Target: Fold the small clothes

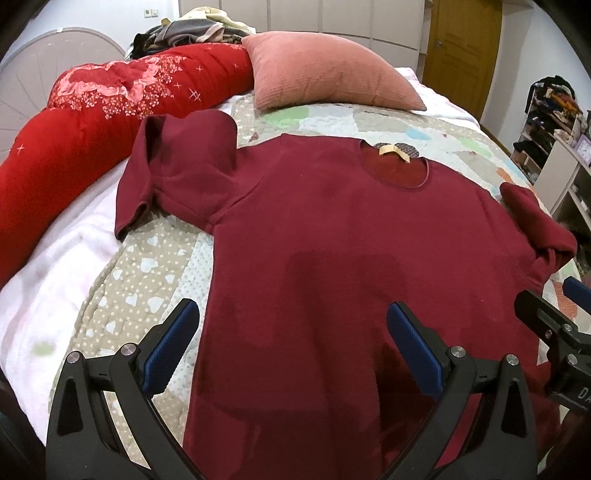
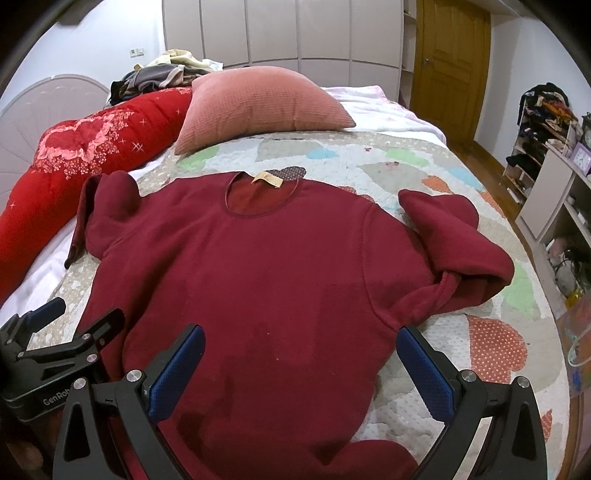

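Note:
A dark red sweatshirt (image 1: 332, 229) lies flat on the quilt, neck hole away from me, with a tan label at the collar. It also shows in the right wrist view (image 2: 266, 280). Both sleeves are folded back on themselves: the left sleeve (image 1: 173, 173) and the right sleeve (image 2: 458, 243). My left gripper (image 1: 291, 343) is open and empty above the lower left part of the sweatshirt. My right gripper (image 2: 301, 365) is open and empty above the lower right part. Each gripper shows at the edge of the other's view.
A patchwork quilt (image 2: 406, 162) covers the bed. A pink cushion (image 2: 262, 103) and a rolled red blanket (image 1: 74, 122) lie at the far side, with a clothes pile (image 1: 195, 26) behind. Shelves (image 2: 554, 177) stand right of the bed, and a wooden door (image 2: 447, 55) beyond.

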Demonstrator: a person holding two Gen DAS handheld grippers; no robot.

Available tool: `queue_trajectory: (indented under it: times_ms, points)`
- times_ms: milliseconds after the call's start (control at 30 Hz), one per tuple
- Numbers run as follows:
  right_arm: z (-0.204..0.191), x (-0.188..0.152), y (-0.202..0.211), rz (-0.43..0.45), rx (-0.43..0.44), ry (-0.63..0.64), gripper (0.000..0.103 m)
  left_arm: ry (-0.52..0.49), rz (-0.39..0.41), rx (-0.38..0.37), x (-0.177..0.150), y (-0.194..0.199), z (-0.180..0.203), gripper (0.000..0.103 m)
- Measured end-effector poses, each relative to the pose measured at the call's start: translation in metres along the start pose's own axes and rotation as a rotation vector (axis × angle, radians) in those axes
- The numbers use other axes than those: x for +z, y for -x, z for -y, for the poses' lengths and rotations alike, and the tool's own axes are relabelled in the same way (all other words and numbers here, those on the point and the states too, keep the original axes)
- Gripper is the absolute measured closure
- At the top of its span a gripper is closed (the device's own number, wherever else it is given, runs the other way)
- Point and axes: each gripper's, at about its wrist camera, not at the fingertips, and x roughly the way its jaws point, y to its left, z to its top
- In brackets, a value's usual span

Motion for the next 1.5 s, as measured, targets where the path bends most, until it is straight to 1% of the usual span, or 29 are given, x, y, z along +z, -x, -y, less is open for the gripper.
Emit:
queue_trajectory:
  times_ms: [333, 533, 667, 733, 800, 867, 900, 933, 1000, 1100, 1167, 1233, 1333, 1367, 1400, 1433, 1467, 1500]
  points:
    - [-0.007, 0.002, -0.012, -0.016, 0.011, 0.008, 0.0, 0.023, -0.019, 0.005, 0.001, -0.012, -0.009, 0.001]
    - [-0.012, 0.003, -0.02, -0.025, 0.012, 0.014, 0.0, 0.029, -0.027, -0.009, 0.001, -0.015, -0.013, 0.001]
    - [-0.015, 0.004, -0.024, -0.032, 0.012, 0.022, 0.0, 0.041, -0.019, -0.015, 0.005, -0.013, -0.025, 0.001]
    - [-0.015, 0.004, -0.026, -0.033, 0.015, 0.022, 0.0, 0.048, -0.011, 0.001, 0.009, -0.012, -0.033, 0.001]
    - [-0.016, 0.006, -0.026, -0.032, 0.024, 0.02, 0.0, 0.05, 0.006, 0.045, 0.015, -0.011, -0.046, 0.001]
    - [-0.018, 0.007, -0.026, -0.028, 0.031, 0.021, 0.0, 0.058, 0.031, 0.118, 0.022, -0.011, -0.064, 0.001]
    - [-0.019, 0.008, -0.025, -0.025, 0.035, 0.023, 0.0, 0.067, 0.034, 0.151, 0.027, -0.013, -0.075, 0.001]
    - [-0.021, 0.009, -0.025, -0.022, 0.038, 0.027, 0.0, 0.071, 0.031, 0.161, 0.029, -0.015, -0.08, 0.001]
    - [-0.024, 0.011, -0.025, -0.018, 0.044, 0.035, 0.0, 0.098, 0.018, 0.194, 0.041, -0.023, -0.102, 0.001]
    - [-0.027, 0.012, -0.028, -0.022, 0.055, 0.037, 0.0, 0.141, 0.025, 0.208, 0.056, -0.031, -0.124, 0.001]
    - [-0.028, 0.012, -0.029, -0.027, 0.058, 0.039, 0.0, 0.181, 0.024, 0.195, 0.072, -0.041, -0.139, 0.001]
    - [-0.028, 0.012, -0.031, -0.033, 0.061, 0.042, 0.0, 0.195, 0.012, 0.191, 0.08, -0.048, -0.143, 0.001]
    - [-0.029, 0.013, -0.034, -0.038, 0.066, 0.041, 0.0, 0.185, -0.014, 0.213, 0.093, -0.068, -0.146, 0.001]
    - [-0.028, 0.014, -0.035, -0.041, 0.069, 0.04, 0.0, 0.168, -0.025, 0.225, 0.096, -0.076, -0.146, 0.004]
    - [-0.029, 0.014, -0.037, -0.044, 0.071, 0.041, 0.0, 0.159, -0.034, 0.234, 0.097, -0.081, -0.146, 0.015]
    - [-0.029, 0.014, -0.038, -0.048, 0.072, 0.041, 0.0, 0.158, -0.048, 0.239, 0.097, -0.087, -0.149, 0.023]
    - [-0.029, 0.013, -0.039, -0.052, 0.074, 0.042, 0.0, 0.169, -0.068, 0.221, 0.097, -0.094, -0.154, 0.04]
    - [-0.029, 0.013, -0.04, -0.056, 0.076, 0.042, 0.0, 0.193, -0.088, 0.174, 0.096, -0.099, -0.161, 0.053]
